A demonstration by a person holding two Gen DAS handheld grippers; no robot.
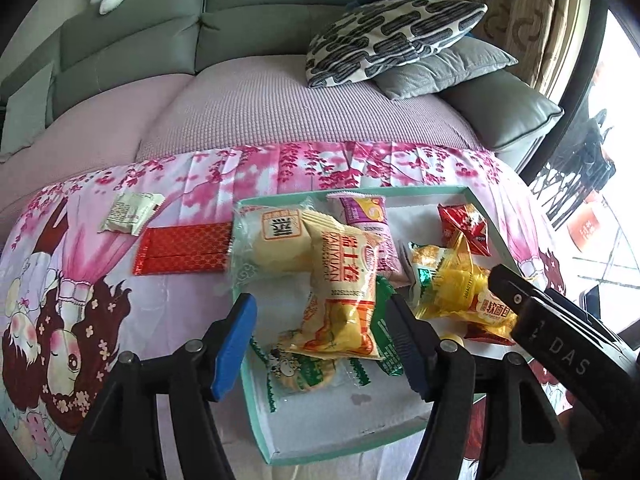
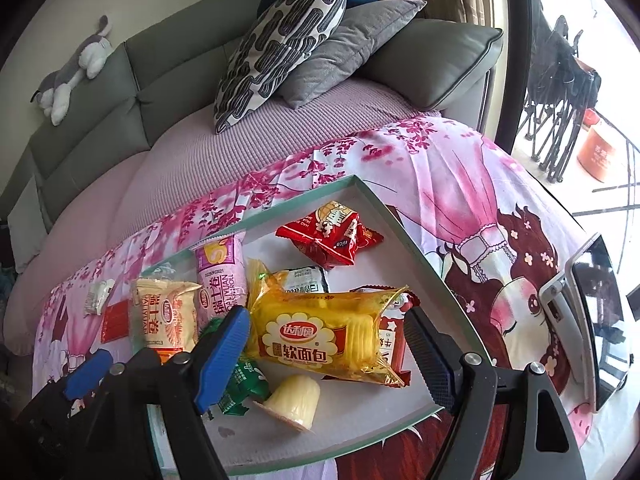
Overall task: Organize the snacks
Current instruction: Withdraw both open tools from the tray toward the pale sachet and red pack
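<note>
Blue-padded left fingers [image 1: 324,344] hang half open over the near end of the shallow mint-rimmed white cardboard tray [image 1: 256,428], pads clear of the yellow Swiss-roll packet [image 1: 344,300] lying between them; I hold nothing. My right fingers [image 2: 328,344] straddle the big clear yellow soft-bread bag [image 2: 324,336], spread wide, no squeeze visible, so I call that empty too.

To do this step well: lift straight up off the pile, don't snag wrappers, then go for the two strays outside.

Tray contents, large to small:
- pale round-cake pack [image 1: 276,240]
- soft-bread bag
- yellow Swiss roll
- pink Swiss-roll packet [image 2: 220,276]
- red crinkled snack pouch [image 2: 328,236]
- green-printed biscuit pack [image 1: 304,372]
- small green wrapper [image 2: 240,388]
- cream jelly cup [image 2: 294,404]

Outside, on the pink floral cloth over the worktop [image 1: 100,320]: flat red foil packet [image 1: 184,250], small whitish sachet [image 1: 128,212].
</note>
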